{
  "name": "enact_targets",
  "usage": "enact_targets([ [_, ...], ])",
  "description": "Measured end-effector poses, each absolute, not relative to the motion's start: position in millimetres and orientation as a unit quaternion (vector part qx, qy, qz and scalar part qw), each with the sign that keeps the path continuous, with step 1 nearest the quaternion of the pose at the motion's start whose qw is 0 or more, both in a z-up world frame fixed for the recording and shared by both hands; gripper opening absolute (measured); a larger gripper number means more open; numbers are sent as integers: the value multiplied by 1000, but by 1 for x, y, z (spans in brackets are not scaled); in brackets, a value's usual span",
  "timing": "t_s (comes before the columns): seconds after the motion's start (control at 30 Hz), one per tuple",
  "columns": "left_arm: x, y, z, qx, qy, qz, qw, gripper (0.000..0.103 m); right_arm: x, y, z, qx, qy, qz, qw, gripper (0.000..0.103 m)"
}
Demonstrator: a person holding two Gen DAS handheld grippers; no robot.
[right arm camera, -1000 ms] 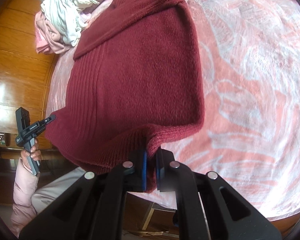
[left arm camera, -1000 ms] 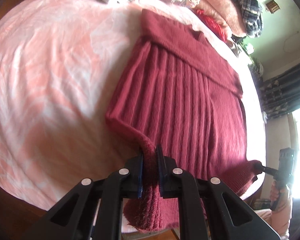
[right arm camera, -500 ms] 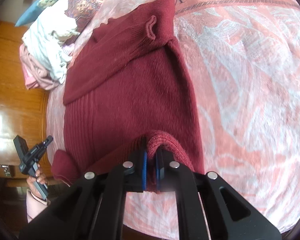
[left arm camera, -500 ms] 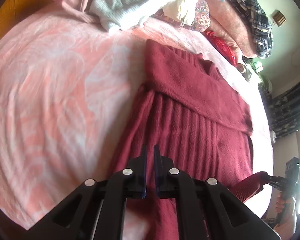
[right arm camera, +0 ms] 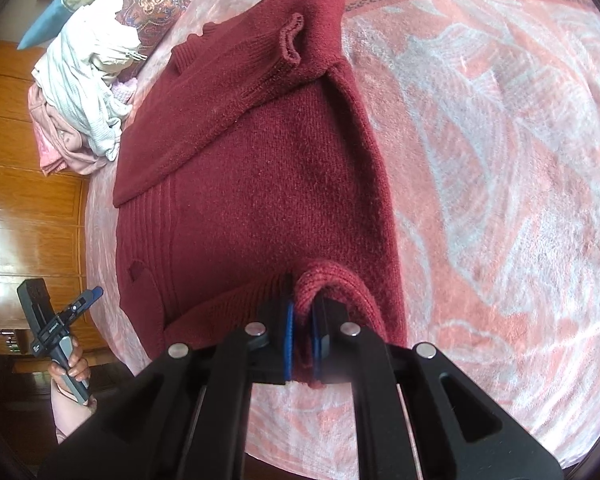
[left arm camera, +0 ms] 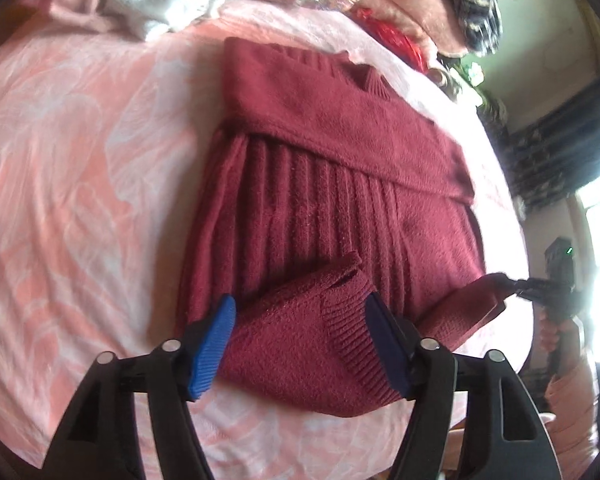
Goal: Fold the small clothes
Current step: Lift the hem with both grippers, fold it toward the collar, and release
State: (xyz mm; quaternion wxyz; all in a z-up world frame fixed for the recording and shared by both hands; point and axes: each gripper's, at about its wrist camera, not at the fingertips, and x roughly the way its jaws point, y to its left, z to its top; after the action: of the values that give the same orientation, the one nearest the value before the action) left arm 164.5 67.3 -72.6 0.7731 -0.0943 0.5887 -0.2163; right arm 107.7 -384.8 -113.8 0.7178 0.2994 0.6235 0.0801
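Now the left gripper [left arm camera: 300, 340] is opening, its blue pads astride the maroon sweater [left arm camera: 332, 208] hem. The right gripper [right arm camera: 303, 340] stays pinched on another fold.

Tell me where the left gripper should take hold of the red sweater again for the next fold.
Probably the ribbed hem corner of the red sweater, lying doubled back between the opening fingers of the left gripper. Come from the near bed edge, pointing down: the folded rib stands proud and gives a thick lip. The right gripper pinches the other corner.
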Motion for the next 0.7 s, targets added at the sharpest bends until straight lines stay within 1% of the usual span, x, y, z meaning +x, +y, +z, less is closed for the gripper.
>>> enact_targets([
  [0.1, 173, 45, -77, -47, 585, -233, 776, 73, 109, -381, -113, 296, 623, 81, 719, 6],
  [0.3, 175, 6, -98, 33, 601, -272, 751, 74, 112, -381, -118, 301, 626, 82, 714, 6],
  [0.43, 173, -1, -116, 65, 620, -271, 734, 74, 113, -384, -121, 301, 628, 84, 713, 6],
  [0.5, 169, -2, -121, 72, 624, -280, 726, 71, 114, -384, -122, 302, 629, 84, 711, 6],
  [0.53, 168, -2, -122, 75, 623, -282, 726, 62, 113, -384, -122, 303, 629, 83, 711, 7],
  [0.57, 166, -2, -122, 78, 623, -282, 725, 45, 113, -384, -122, 304, 629, 83, 711, 7],
  [0.6, 167, -1, -123, 80, 626, -276, 725, 34, 113, -384, -122, 304, 629, 82, 711, 7],
  [0.63, 166, 1, -124, 75, 626, -272, 727, 17, 113, -384, -122, 305, 629, 82, 710, 7],
  [0.67, 168, 5, -124, 61, 628, -266, 729, 10, 113, -385, -122, 306, 629, 82, 710, 7],
  [0.7, 169, 9, -124, 49, 627, -262, 732, 9, 113, -385, -121, 308, 629, 83, 710, 7],
])
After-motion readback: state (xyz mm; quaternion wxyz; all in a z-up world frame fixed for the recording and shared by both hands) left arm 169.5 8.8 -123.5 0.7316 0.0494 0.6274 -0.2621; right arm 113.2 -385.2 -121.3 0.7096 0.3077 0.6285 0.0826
